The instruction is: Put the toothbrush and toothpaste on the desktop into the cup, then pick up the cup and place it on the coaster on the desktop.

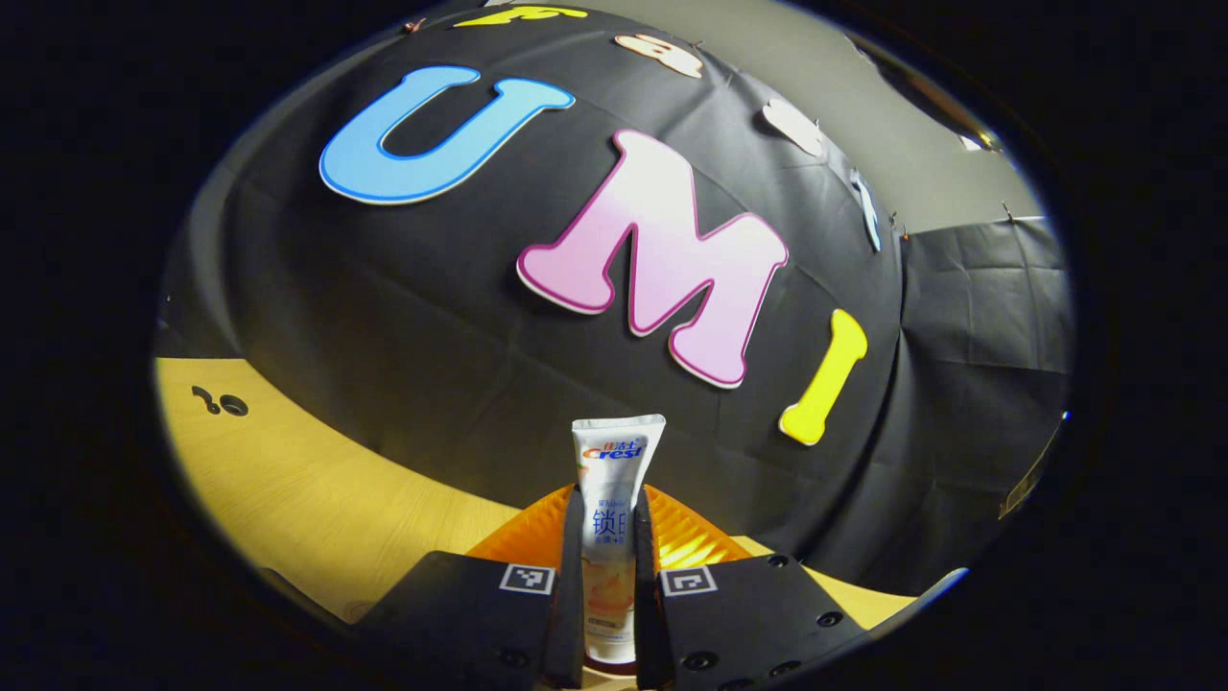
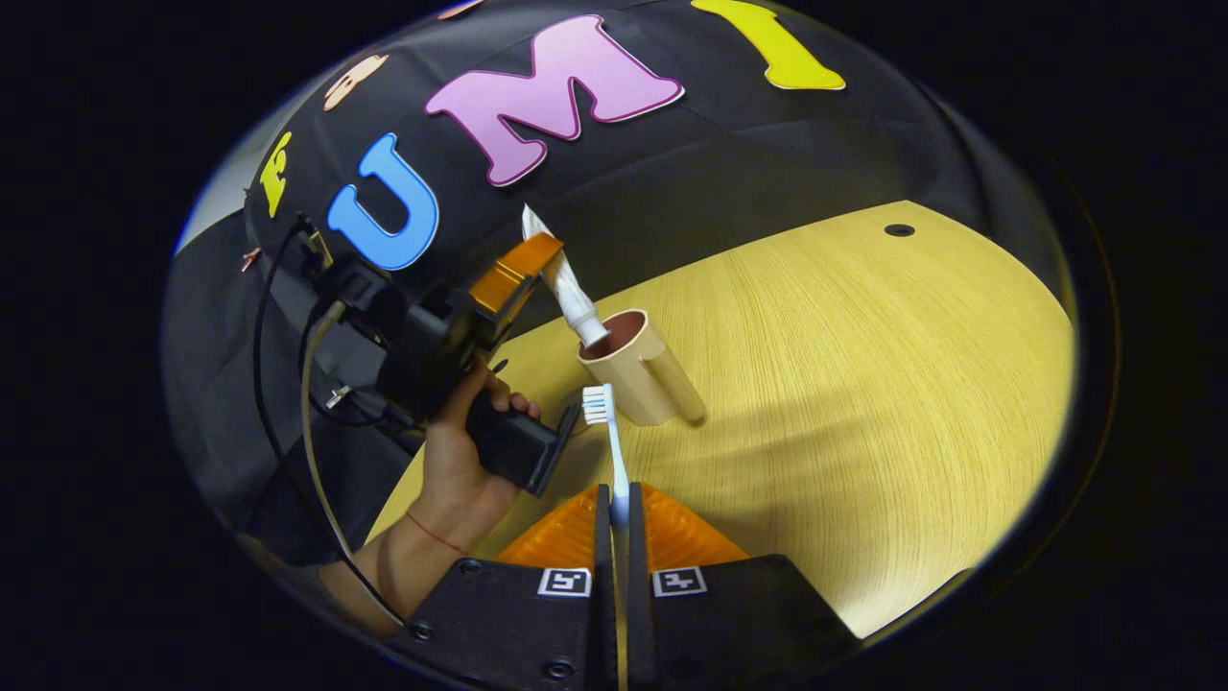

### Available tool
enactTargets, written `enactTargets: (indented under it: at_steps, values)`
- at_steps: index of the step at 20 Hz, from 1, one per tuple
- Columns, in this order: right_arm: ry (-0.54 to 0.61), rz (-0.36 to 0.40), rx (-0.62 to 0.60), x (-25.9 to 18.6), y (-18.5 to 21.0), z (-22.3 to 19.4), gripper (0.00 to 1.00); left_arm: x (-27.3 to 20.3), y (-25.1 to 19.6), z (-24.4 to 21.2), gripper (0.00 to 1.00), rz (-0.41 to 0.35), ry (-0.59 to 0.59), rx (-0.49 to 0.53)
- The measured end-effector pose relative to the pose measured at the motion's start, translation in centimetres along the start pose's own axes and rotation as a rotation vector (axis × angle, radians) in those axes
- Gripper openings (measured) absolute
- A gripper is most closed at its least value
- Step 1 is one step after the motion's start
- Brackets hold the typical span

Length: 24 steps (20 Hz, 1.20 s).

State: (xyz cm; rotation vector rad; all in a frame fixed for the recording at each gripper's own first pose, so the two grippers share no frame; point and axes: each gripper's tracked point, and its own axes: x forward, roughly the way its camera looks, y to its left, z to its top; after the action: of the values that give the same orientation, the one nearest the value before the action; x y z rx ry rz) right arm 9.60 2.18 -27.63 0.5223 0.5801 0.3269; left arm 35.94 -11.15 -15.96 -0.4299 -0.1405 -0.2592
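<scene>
The toothpaste stood upright between the fingers of the left claw, which pinched it on both sides around the middle, its flat end up. In the right gripper view the same tube pointed slanted down, and its lower end was already at the mouth of the cup; if it was really inside or only at the rim, I could not tell. The left claw and the hand that held it were beside the cup, just ahead and to the left of the right claw. The right claw was pressed together on the handle of the toothbrush, whose bristle head pointed forward, near the cup but apart from it. The cup stood tilted in that view, on the wooden desk, a little ahead of the right claw. I saw no coaster. I judged that the toothpaste was about to go in and the toothbrush would follow. The danger was that the tube, being slanted, would push against the rim and tip the light cup over when released. Also the two claws were close together, so the toothbrush could hit the left claw if it came in too early.
</scene>
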Motion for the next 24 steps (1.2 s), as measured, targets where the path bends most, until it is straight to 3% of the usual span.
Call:
enactTargets:
  at_steps: [11,13,14,15,17,19,20,21,23,24]
  values:
    - [-0.027,0.000,0.040,0.5,-1.0,1.7,0.08,-1.1,0.9,-5.3,0.29,0.032,0.114,-0.063]
    - [-0.042,-0.005,0.044,0.4,-1.1,2.1,0.08,-1.4,1.0,-6.1,0.30,0.045,0.140,-0.061]
    - [-0.047,-0.005,0.048,0.4,-1.1,2.3,0.08,-1.8,1.0,-6.4,0.36,0.045,0.154,-0.063]
    - [-0.052,-0.005,0.052,0.4,-1.1,2.5,0.08,-2.0,0.7,-6.1,0.31,0.040,0.143,-0.066]
    - [-0.064,-0.003,0.054,0.4,-0.9,3.1,0.08,-2.4,0.4,-6.3,0.32,0.026,0.156,-0.078]
    - [-0.081,0.001,0.054,0.4,-0.8,3.8,0.08,-2.9,-0.1,-6.2,0.35,0.002,0.163,-0.089]
    - [-0.091,0.004,0.055,0.3,-0.6,4.3,0.08,-3.1,-0.2,-6.0,0.51,-0.002,0.167,-0.090]
    - [-0.103,0.006,0.055,0.3,-0.5,4.8,0.08,-3.3,-0.2,-5.9,0.43,-0.003,0.169,-0.089]
    - [-0.132,0.014,0.058,0.5,-0.2,6.2,0.08,-3.8,-0.5,-5.6,0.44,-0.006,0.168,-0.089]
    - [-0.148,0.019,0.061,0.5,0.0,7.0,0.08,-4.1,-0.7,-5.2,0.56,-0.009,0.165,-0.083]
